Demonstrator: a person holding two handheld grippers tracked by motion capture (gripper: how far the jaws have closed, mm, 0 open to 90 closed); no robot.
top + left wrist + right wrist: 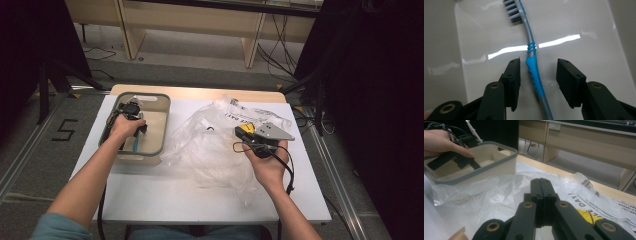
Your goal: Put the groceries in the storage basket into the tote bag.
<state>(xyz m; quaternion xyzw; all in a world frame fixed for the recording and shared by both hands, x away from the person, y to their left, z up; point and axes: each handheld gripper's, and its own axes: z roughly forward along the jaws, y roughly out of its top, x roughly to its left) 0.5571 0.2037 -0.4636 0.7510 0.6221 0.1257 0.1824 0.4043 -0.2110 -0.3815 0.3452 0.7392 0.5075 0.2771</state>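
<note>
— Where is the toothbrush (534, 67)?

— Down flat on the floor of the bin (161, 107), right between the two black jaws of the left gripper (538, 72).

— Which way does it point?

— Long way runs from about 11 o'clock to 5 o'clock in the left gripper view. Bristles (513, 11) up at 11, bare grey handle end down at 5, blue grip part in the middle.

— And the jaws?

— Apart, not pinching yet. One pad at 9 o'clock from the blue grip, the other at 3 o'clock. Left pad very near the handle, right pad with more of a gap. Handle crosses the gap almost straight, so a squeeze lands on its two thin sides. Good for a grab, probably.

— Off centre a bit?

— Yes, nearer the 9 o'clock pad. Might get pushed sideways toward 3 o'clock before both pads bite. Might roll too, with a floor so shiny.

— What about the other hand?

— Right gripper (540, 182) well away, over the clear plastic bag (210, 145), at about 3 o'clock from the bin in the high view. Jaws pressed together with nothing in them.

— Nearer hand, then?

— The left one (125, 126), by far. Already down inside the bin, over the brush.
</note>
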